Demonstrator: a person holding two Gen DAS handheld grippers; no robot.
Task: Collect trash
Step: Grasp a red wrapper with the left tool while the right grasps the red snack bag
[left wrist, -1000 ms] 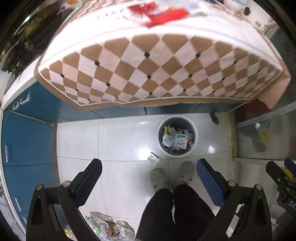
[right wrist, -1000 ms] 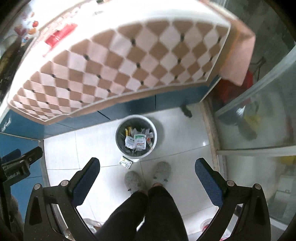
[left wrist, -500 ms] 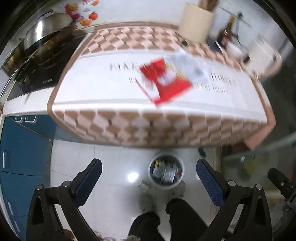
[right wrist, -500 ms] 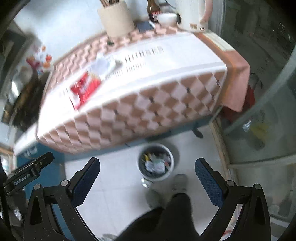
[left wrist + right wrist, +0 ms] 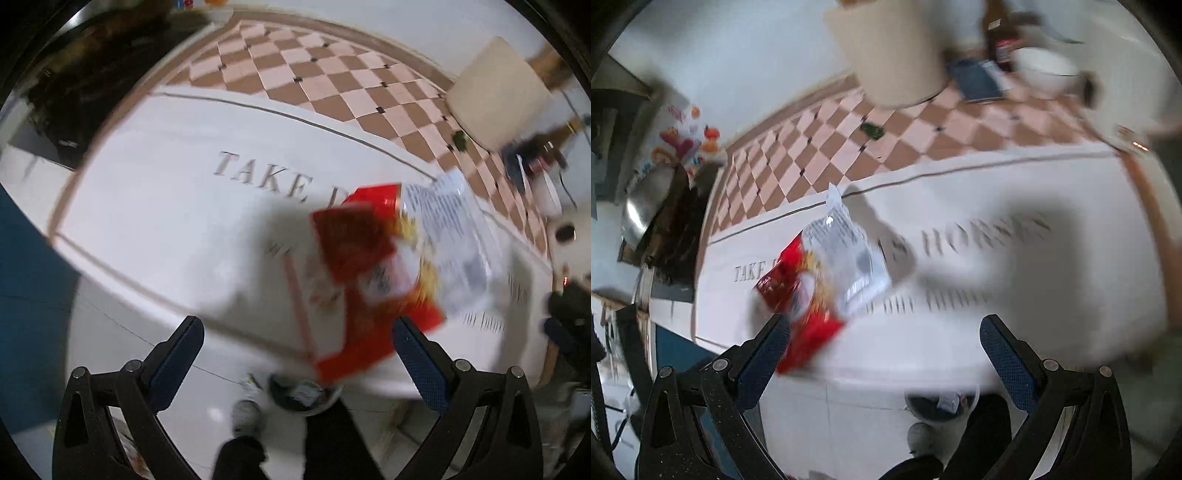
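Both grippers, jaws spread and empty, hover above the worktop (image 5: 155, 229).
Red wrapper (image 5: 354, 251) overlaps clear printed wrapper (image 5: 450, 236) by cloth lettering "TAKE"; only the right view shows "HOR…" and a bottle (image 5: 999, 37).

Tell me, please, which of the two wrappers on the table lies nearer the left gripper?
The red wrapper; its edge reaches the left gripper, while the clear printed wrapper lies behind it.

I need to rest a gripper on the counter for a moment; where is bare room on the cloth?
Bare cloth lies left of the red wrapper, around the TAKE lettering. In the right wrist view, cloth right of the clear wrapper is bare too. The checkered back strip by the beige holder is crowded.
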